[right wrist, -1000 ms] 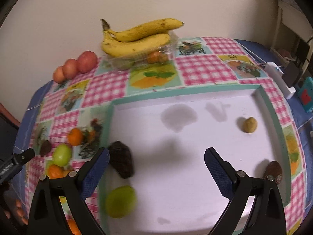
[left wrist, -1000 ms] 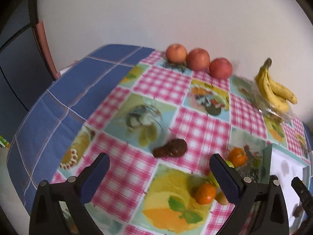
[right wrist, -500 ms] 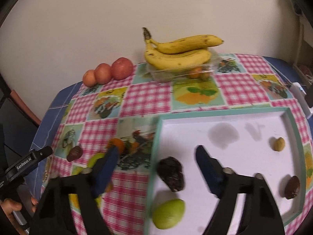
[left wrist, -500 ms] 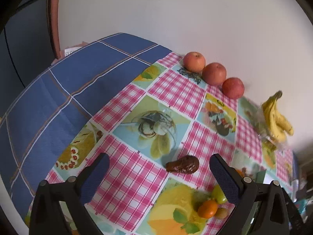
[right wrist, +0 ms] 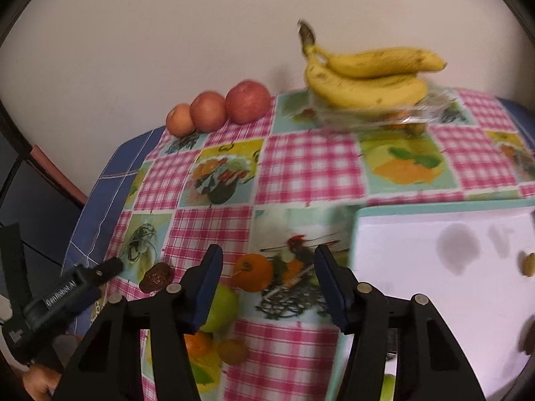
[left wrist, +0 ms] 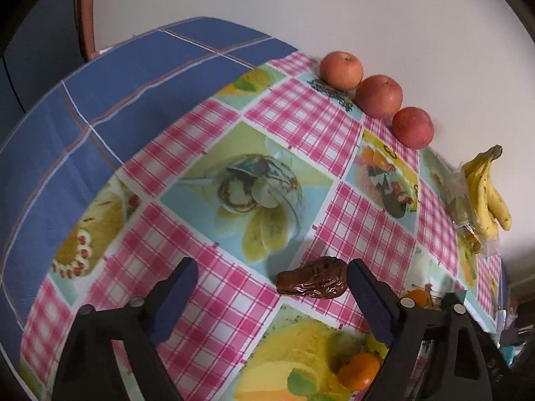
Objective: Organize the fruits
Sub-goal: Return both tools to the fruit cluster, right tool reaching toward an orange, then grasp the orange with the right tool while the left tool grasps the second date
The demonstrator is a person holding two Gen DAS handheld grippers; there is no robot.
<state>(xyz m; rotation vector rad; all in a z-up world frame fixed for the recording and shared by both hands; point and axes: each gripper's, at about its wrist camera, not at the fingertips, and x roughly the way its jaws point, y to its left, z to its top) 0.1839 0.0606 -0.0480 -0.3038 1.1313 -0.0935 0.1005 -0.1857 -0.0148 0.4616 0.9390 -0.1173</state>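
Left fingers and right fingers gape empty; date lies crosswise between left pair

White tray cut off, right edge.

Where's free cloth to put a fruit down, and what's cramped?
Free: the pink-check stretch between the apples, the bananas and the white tray; also the blue cloth on the left. Crowded: around the orange, green fruit and brown date near both jaws.
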